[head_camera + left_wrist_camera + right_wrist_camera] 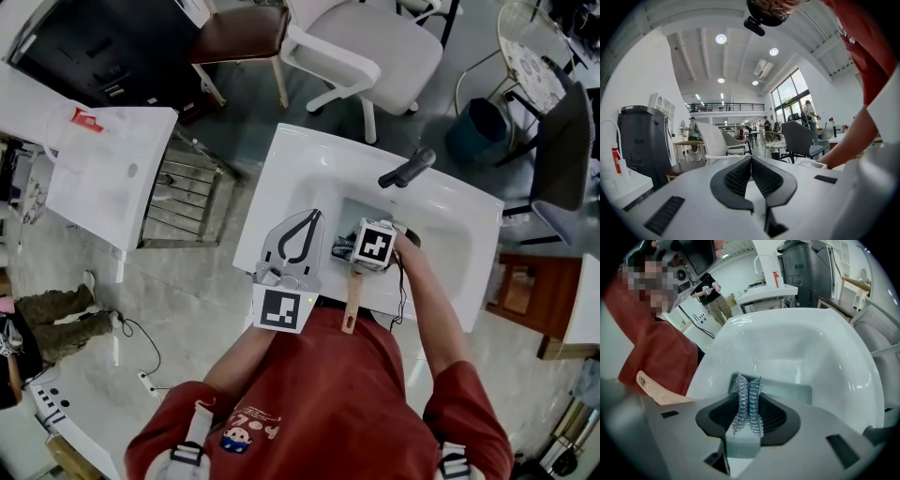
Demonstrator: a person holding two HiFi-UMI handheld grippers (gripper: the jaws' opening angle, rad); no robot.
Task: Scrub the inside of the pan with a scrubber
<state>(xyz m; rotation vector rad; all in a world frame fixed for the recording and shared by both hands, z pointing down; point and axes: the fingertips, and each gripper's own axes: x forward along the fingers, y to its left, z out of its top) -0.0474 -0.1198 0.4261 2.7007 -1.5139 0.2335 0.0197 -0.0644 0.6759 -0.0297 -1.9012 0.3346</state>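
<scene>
My right gripper [748,383] is shut on a silvery-blue mesh scrubber [747,405], held low over the white sink [797,343]. In the head view the right gripper [373,246] hides most of the pan; only its wooden handle [352,300] sticks out toward the person. That handle [654,387] also shows at the left of the right gripper view. My left gripper [312,217] is raised over the sink's left rim, jaws pressed together with nothing between them. In its own view the left gripper [751,158] looks out across the room.
A black faucet [407,169] stands at the sink's [281,178] far rim. White and dark chairs [375,47] are beyond it, a white counter [103,169] and metal rack [187,202] to the left. People stand far off in the room.
</scene>
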